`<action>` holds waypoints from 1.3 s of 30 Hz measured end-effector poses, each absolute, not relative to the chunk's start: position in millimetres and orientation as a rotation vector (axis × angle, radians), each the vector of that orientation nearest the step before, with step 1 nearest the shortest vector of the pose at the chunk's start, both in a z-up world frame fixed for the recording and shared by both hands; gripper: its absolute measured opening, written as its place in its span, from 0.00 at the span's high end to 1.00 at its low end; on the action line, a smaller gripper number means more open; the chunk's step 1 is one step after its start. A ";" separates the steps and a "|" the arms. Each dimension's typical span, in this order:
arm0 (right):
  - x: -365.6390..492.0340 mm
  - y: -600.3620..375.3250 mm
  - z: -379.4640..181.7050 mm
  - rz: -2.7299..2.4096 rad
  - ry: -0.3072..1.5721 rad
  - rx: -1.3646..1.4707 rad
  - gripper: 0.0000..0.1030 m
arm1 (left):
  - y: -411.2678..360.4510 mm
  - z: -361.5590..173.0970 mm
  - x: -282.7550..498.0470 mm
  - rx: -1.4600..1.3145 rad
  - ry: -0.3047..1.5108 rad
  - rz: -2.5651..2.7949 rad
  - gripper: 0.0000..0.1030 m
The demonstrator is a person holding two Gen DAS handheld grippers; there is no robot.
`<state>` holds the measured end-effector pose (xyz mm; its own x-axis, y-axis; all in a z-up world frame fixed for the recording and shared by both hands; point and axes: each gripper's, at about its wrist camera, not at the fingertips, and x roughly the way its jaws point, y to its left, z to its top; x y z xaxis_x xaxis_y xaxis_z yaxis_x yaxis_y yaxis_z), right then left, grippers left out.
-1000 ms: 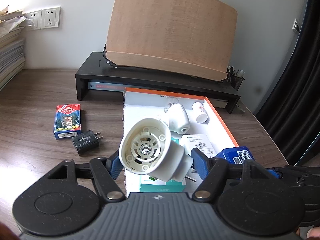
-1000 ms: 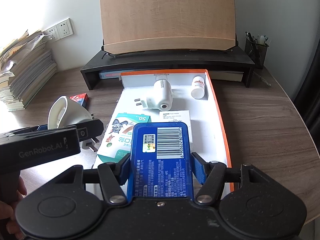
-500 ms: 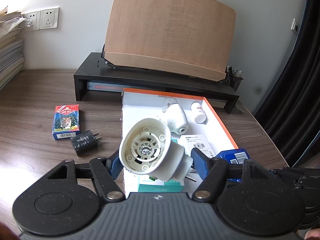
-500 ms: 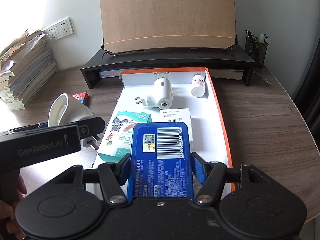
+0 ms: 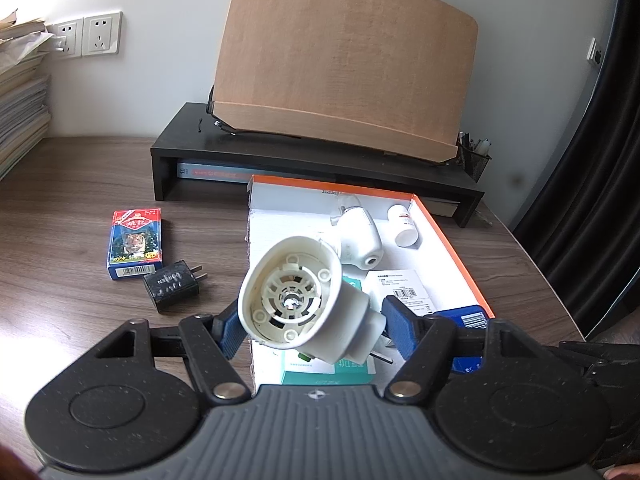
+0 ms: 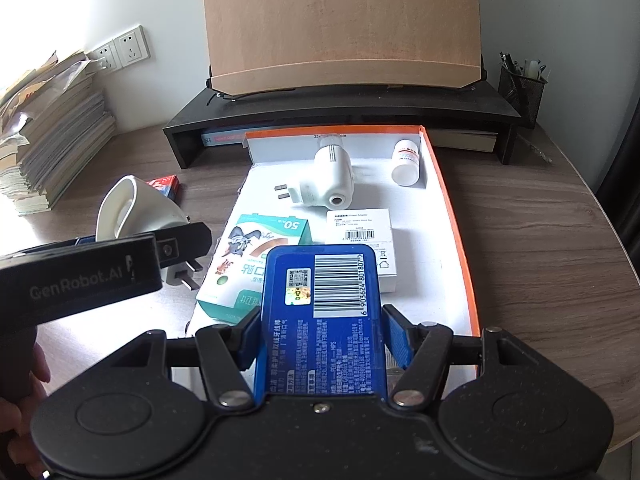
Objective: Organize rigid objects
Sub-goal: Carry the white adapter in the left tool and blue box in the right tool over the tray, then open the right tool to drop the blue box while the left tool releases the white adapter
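My left gripper (image 5: 312, 320) is shut on a white cone-shaped plug-in device (image 5: 292, 292), held above the near left edge of the orange-rimmed white box (image 5: 448, 232). In the right wrist view this device (image 6: 136, 208) hangs left of the box. My right gripper (image 6: 322, 332) is shut on a blue box with a barcode (image 6: 320, 280), held over the near end of the orange-rimmed box (image 6: 448, 208). Inside lie a white plug lamp (image 6: 332, 180), a small white bottle (image 6: 406, 162), a white adapter carton (image 6: 362, 240) and a teal carton (image 6: 256, 260).
A red and blue card pack (image 5: 135, 242) and a black charger (image 5: 172, 286) lie on the wooden table left of the box. Behind stands a black monitor riser (image 5: 320, 160) with a brown board on it. Paper stacks (image 6: 48, 140) sit far left, a pen holder (image 6: 520, 88) far right.
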<state>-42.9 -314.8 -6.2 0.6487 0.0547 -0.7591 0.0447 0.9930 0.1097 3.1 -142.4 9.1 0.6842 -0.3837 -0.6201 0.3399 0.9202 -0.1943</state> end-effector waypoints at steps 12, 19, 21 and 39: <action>-36.8 -316.9 -13.6 -0.003 0.889 0.128 0.27 | -141.7 6.3 8.0 -0.064 0.717 -0.408 0.31; -32.4 -315.6 -18.1 0.004 0.906 0.129 0.27 | -143.2 4.7 12.1 -0.061 0.724 -0.411 0.31; -31.3 -315.2 -18.8 0.007 0.909 0.129 0.27 | -144.2 4.6 13.6 -0.061 0.724 -0.413 0.31; -29.8 -325.9 -17.1 0.002 0.898 0.143 0.24 | -176.4 -1.7 40.5 -0.032 0.729 -0.499 0.31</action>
<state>-29.8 -325.9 -17.1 0.6241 0.0617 -0.7789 0.0583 0.9904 0.1252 40.5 -176.4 -1.7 0.6348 -0.4470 -0.6302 0.4255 0.8831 -0.1978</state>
